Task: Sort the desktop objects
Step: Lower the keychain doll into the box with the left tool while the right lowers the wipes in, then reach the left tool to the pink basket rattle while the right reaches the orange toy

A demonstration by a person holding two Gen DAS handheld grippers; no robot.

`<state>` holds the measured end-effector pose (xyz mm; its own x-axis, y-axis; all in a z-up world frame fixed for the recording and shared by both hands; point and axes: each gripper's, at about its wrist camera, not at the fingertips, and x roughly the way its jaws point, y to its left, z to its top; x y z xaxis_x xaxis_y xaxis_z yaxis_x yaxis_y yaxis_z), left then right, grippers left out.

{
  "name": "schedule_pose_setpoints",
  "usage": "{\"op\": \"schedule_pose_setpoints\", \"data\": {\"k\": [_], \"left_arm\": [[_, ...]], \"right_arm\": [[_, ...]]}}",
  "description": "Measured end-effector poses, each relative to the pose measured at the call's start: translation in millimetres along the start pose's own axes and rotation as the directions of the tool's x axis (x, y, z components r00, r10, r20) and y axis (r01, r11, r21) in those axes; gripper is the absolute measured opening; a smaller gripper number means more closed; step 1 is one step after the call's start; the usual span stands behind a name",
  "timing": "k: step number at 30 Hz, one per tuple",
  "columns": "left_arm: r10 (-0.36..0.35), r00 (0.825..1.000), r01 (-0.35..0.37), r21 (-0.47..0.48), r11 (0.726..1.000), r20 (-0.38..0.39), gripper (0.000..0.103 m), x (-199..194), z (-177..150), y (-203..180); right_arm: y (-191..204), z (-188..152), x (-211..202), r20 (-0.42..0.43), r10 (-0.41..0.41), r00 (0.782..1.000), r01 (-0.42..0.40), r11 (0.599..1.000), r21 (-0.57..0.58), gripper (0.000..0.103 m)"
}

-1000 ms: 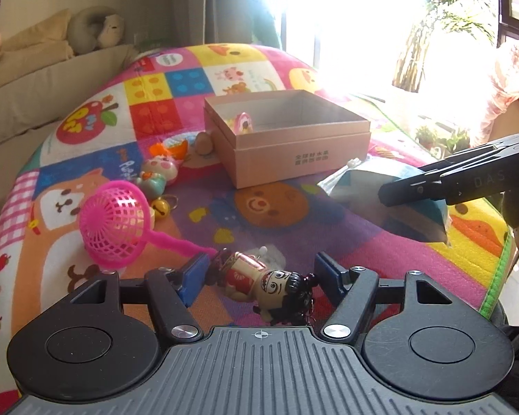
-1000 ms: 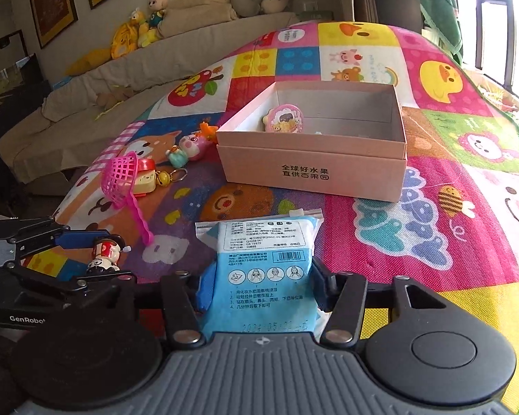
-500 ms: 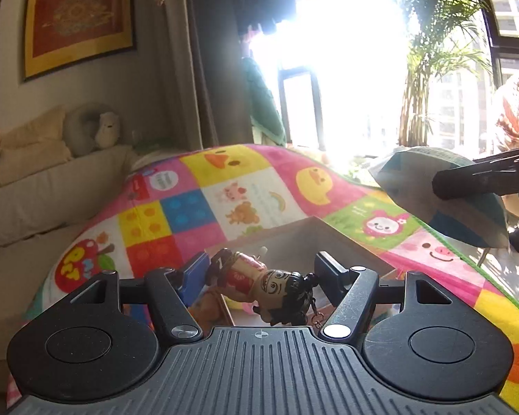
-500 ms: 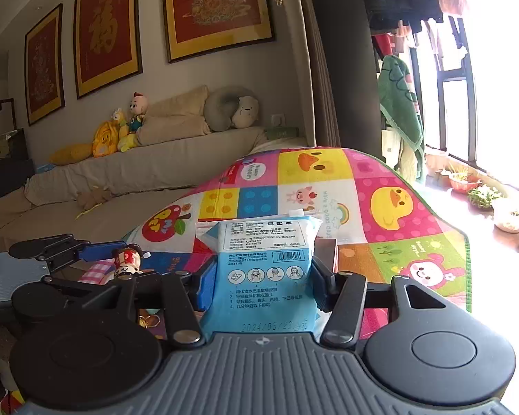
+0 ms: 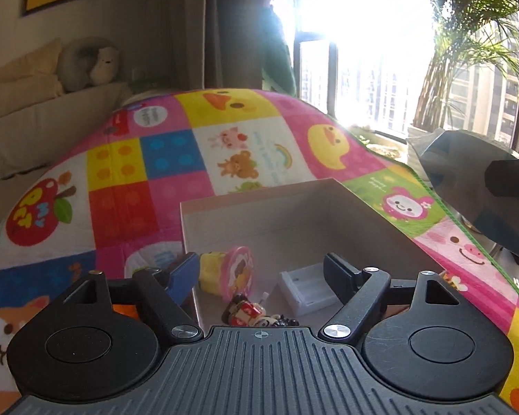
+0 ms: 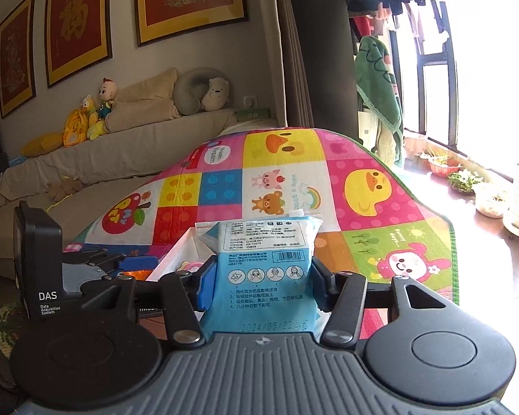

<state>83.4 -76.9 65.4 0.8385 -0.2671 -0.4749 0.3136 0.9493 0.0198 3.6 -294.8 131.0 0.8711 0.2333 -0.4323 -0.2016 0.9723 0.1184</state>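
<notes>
My left gripper (image 5: 261, 271) hangs over the open pink cardboard box (image 5: 380, 214), its jaws opening with nothing between them. The small doll figure (image 5: 256, 313) lies loose on the box floor just below, beside a pink-and-yellow round toy (image 5: 231, 271) and a white battery holder (image 5: 308, 288). My right gripper (image 6: 263, 276) is shut on a blue wet-wipe packet (image 6: 264, 259), held in the air to the right of the box. The same packet (image 5: 467, 186) shows at the right edge of the left wrist view.
The box (image 6: 173, 259) sits on a colourful patchwork play mat (image 6: 363, 190). A sofa (image 6: 121, 159) with plush toys runs along the far wall. Potted plants (image 6: 467, 180) stand by the bright window on the right. An orange toy (image 6: 138, 274) peeks out left of the box.
The left gripper travelled from the mat to above the box and let go of the doll, which now lies inside. The right gripper rose with the packet still gripped.
</notes>
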Motion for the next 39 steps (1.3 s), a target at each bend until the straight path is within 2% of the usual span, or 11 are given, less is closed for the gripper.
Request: {"op": "schedule_pose_setpoints", "data": {"k": [7,14,17,19,20,22,24,27,31,35,39], "left_arm": [[0.022,0.999,-0.021,-0.026,0.999,0.026,0.096,-50,-18,17],[0.024,1.0,-0.025,-0.082,0.996,-0.016,0.098,-87,-53,36],[0.037,0.999,-0.04,-0.097,0.994,-0.024,0.099,-96,-64,44],[0.036,0.999,-0.039,-0.113,0.993,-0.035,0.099,-98,-70,48],[0.034,0.999,-0.039,-0.12,0.992,-0.042,0.099,-98,-72,50],[0.032,0.998,-0.039,-0.136,0.99,-0.055,0.099,-96,-77,53],[0.021,0.998,-0.03,-0.149,0.988,-0.06,0.099,-98,-81,55],[0.001,0.998,-0.01,-0.159,0.987,-0.055,0.1,-101,-85,55],[-0.007,0.999,-0.001,-0.172,0.985,-0.044,0.1,-107,-88,57],[0.019,1.0,-0.023,-0.183,0.983,-0.024,0.1,-117,-87,63],[0.084,0.996,-0.084,-0.213,0.973,-0.01,0.1,-126,-86,77]], "right_arm": [[17,23,76,-0.107,0.034,0.994,-0.043,0.996,-0.084,0.054],[36,24,173,-0.29,0.037,0.956,-0.094,0.978,-0.185,0.054],[49,20,200,-0.361,0.017,0.933,-0.126,0.951,-0.282,0.054],[58,18,208,-0.367,-0.018,0.93,-0.13,0.918,-0.374,0.055],[65,16,212,-0.367,-0.05,0.929,-0.125,0.891,-0.437,0.057],[74,13,215,-0.341,-0.117,0.933,-0.086,0.846,-0.525,0.072],[74,12,212,-0.321,-0.155,0.934,-0.056,0.825,-0.562,0.073],[66,15,206,-0.332,-0.173,0.927,-0.037,0.84,-0.542,0.073],[48,22,197,-0.39,-0.146,0.909,-0.029,0.912,-0.409,0.073],[50,35,182,-0.343,-0.131,0.93,0.009,0.942,-0.336,0.073],[76,55,167,-0.332,0.044,0.942,-0.113,0.975,-0.192,0.073]]}}
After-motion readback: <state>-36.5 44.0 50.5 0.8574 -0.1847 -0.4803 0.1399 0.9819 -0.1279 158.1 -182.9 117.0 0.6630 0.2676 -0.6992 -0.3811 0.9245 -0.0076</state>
